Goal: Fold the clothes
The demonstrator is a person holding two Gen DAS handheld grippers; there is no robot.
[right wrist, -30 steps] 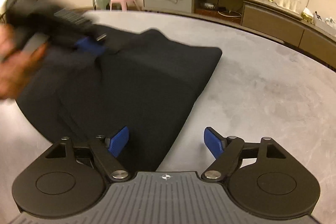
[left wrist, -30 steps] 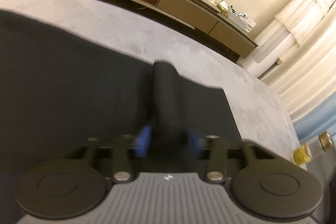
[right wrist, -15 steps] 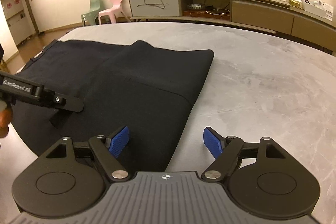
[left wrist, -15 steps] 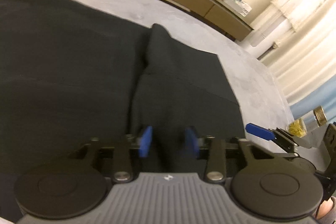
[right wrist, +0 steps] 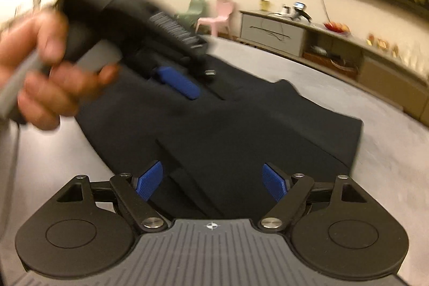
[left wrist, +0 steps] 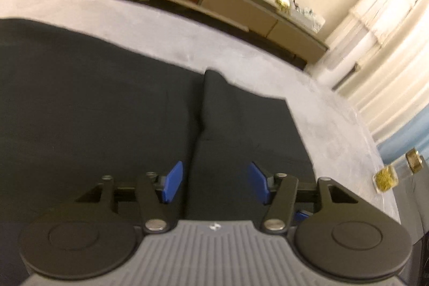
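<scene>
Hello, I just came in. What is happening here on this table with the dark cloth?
A person is folding a black fabric garment spread on a grey table, with a handheld two-finger gripper in each hand. The left gripper is open above the garment, where a folded part forms a ridge. The right gripper is also open, over the garment's near edge. Neither holds the cloth now. The person's left hand shows blurred in the right wrist view.
</scene>
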